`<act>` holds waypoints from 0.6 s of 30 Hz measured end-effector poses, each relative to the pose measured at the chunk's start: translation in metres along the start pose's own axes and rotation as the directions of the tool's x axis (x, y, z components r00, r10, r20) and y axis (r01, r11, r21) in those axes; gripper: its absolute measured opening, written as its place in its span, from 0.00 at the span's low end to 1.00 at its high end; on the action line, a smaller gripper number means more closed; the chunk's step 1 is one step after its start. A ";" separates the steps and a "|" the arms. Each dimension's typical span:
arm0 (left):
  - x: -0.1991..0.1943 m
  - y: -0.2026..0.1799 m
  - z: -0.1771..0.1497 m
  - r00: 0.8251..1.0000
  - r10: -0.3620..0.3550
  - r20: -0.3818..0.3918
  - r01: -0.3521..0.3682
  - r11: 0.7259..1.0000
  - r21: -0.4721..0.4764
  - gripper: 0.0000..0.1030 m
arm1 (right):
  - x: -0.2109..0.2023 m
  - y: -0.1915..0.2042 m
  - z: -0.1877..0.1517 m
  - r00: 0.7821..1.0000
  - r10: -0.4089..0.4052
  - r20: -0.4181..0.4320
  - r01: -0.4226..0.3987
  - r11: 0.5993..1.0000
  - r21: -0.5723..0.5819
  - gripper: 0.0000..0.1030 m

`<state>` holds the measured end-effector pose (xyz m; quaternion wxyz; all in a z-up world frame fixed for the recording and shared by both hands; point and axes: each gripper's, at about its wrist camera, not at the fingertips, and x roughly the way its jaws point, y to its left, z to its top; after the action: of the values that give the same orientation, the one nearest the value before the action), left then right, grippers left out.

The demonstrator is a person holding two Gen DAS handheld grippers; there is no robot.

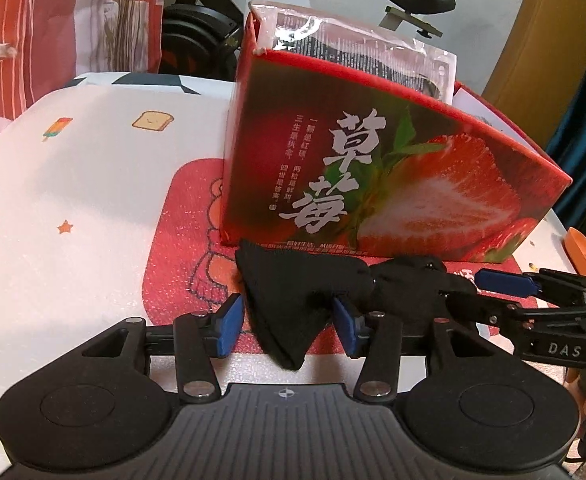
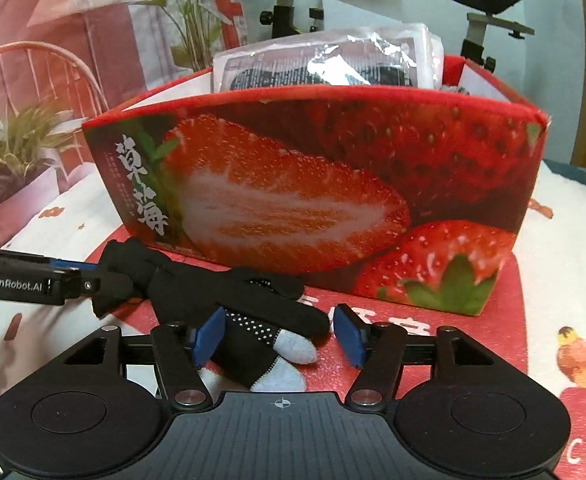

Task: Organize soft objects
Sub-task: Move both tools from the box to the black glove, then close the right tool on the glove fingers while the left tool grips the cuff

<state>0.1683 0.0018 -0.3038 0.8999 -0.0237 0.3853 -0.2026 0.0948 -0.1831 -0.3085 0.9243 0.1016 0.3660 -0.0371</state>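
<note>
A black glove with white dots and grey fingertips lies on the red mat in front of the red strawberry box. My left gripper is open around the glove's cuff end. My right gripper is open around the glove's finger end, and shows at the right of the left wrist view. The left gripper enters the right wrist view from the left, touching the cuff.
The box holds plastic-wrapped packs. The red mat lies on a white patterned cloth. An exercise bike, potted plants and an orange chair stand behind. An orange object lies far right.
</note>
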 end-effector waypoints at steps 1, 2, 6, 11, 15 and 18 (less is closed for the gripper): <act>0.000 -0.001 0.000 1.000 0.001 0.005 -0.001 1.000 0.004 0.51 | 0.002 0.000 0.000 1.000 0.000 -0.002 0.000 1.000 0.001 0.55; 0.001 -0.001 0.000 1.000 0.003 0.006 -0.003 1.000 0.010 0.51 | 0.003 0.001 0.000 1.000 0.001 -0.004 -0.001 1.000 0.000 0.55; 0.004 -0.002 0.001 1.000 0.004 0.010 -0.004 1.000 0.012 0.51 | 0.006 0.001 -0.002 1.000 0.005 -0.001 -0.005 1.000 0.000 0.56; 0.004 -0.004 0.000 1.000 0.009 0.020 -0.009 1.000 0.020 0.51 | 0.005 0.002 -0.005 1.000 0.007 0.008 -0.007 1.000 -0.008 0.56; 0.004 -0.006 -0.002 0.999 0.014 0.031 -0.015 1.000 0.024 0.51 | 0.004 0.004 -0.007 1.000 0.011 0.014 -0.011 1.000 -0.016 0.55; 0.003 -0.006 -0.003 0.999 0.014 0.038 -0.015 1.000 0.022 0.50 | 0.002 0.005 -0.009 1.000 0.023 0.021 -0.022 1.000 -0.017 0.51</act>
<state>0.1660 -0.0042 -0.3070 0.9087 -0.0146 0.3661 -0.1999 0.0913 -0.1762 -0.3158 0.9294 0.0973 0.3553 -0.0246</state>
